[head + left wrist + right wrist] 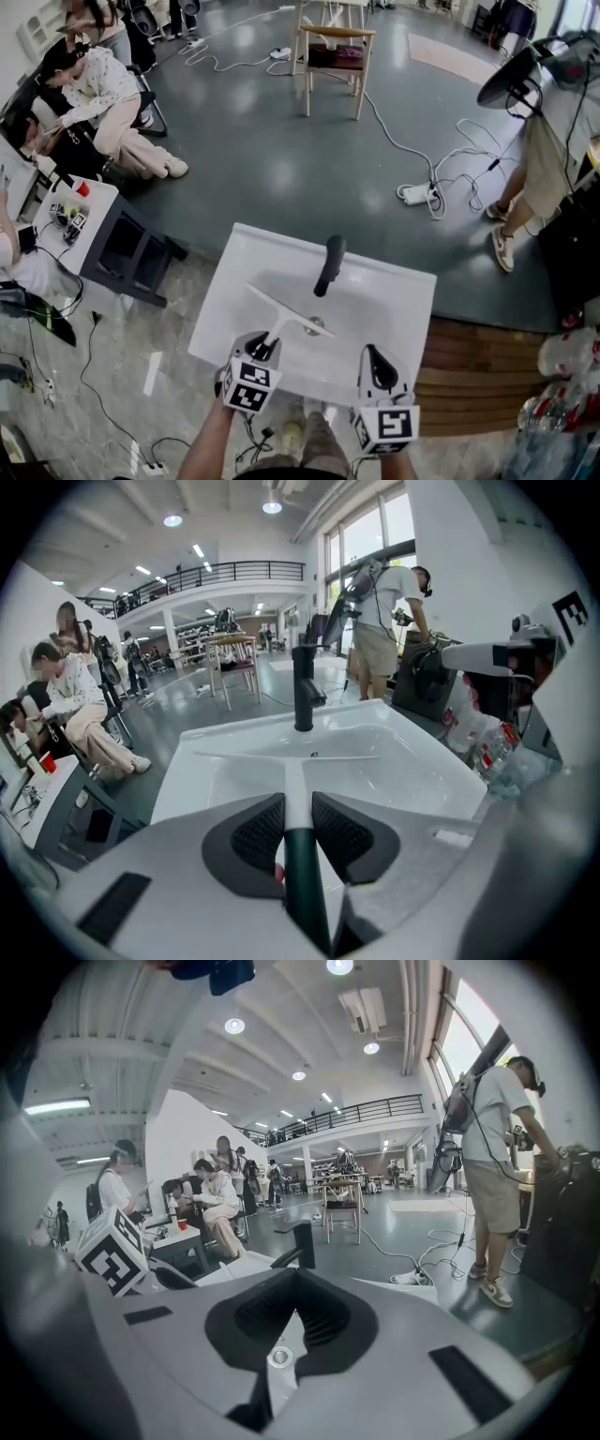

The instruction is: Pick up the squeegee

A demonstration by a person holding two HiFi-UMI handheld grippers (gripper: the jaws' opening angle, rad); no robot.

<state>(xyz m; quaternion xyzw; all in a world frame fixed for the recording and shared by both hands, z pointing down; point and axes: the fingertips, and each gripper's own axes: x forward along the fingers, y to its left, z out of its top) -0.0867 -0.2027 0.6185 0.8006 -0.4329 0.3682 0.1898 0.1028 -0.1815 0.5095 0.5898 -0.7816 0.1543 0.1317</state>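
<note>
The squeegee (286, 309) is white and T-shaped, with a dark green grip end. It hangs over the white sink (394, 309), its blade pointing toward the black faucet (329, 264). My left gripper (260, 349) is shut on its handle. In the left gripper view both pads press the handle (294, 808) where white meets green, and the blade (291, 756) spans the basin (412, 766) ahead. My right gripper (378, 364) hovers beside it over the sink's front edge, shut and empty. The right gripper view shows its jaws (295, 1312) together, with the faucet (302, 1241) beyond.
A wooden chair (333, 56) stands on the grey floor behind the sink, with cables and a power strip (417, 194) lying nearby. People sit at the left (103, 103) by a small table (89, 220). One person stands at the right (534, 169). Bottles (562, 375) stand at the lower right.
</note>
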